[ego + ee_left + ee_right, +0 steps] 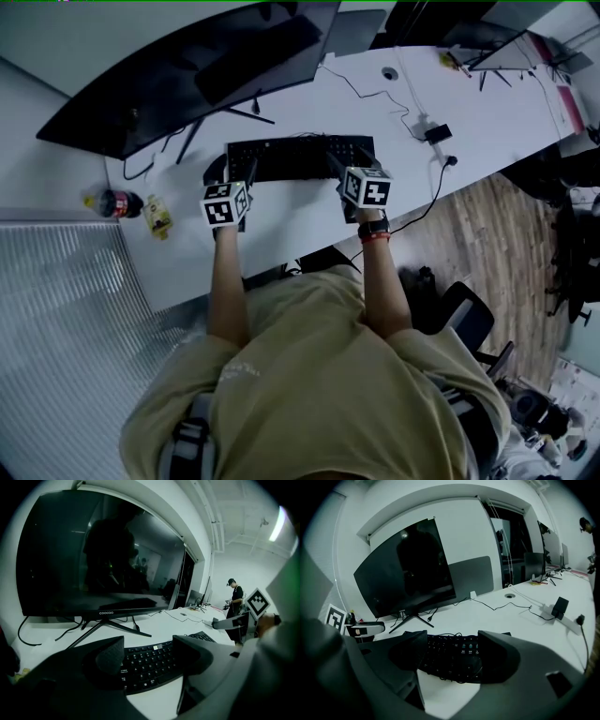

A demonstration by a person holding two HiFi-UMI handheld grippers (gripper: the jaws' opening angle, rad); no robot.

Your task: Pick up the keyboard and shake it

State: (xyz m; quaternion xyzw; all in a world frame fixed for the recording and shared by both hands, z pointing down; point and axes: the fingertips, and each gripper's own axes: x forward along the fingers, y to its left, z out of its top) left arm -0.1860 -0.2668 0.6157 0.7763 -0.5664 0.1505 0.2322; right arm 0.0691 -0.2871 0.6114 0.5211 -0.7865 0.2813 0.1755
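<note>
A black keyboard point(300, 157) lies flat on the white desk point(309, 220), in front of the monitor. My left gripper point(249, 172) reaches over the keyboard's left end and my right gripper point(336, 163) over its right end. In the left gripper view the jaws stand apart around the left gripper point(149, 652), with the keyboard point(150, 665) showing in the gap and no pad pressing on it. The right gripper point(452, 646) is just as wide, its jaws framing the keyboard point(452, 660) on the desk. Both grippers are open.
A large curved monitor point(187, 70) on a splayed stand sits right behind the keyboard. A bottle point(117, 202) and a snack packet point(157, 217) lie at the desk's left end. A cable and adapter point(437, 133) lie to the right. A person point(234, 597) stands far off.
</note>
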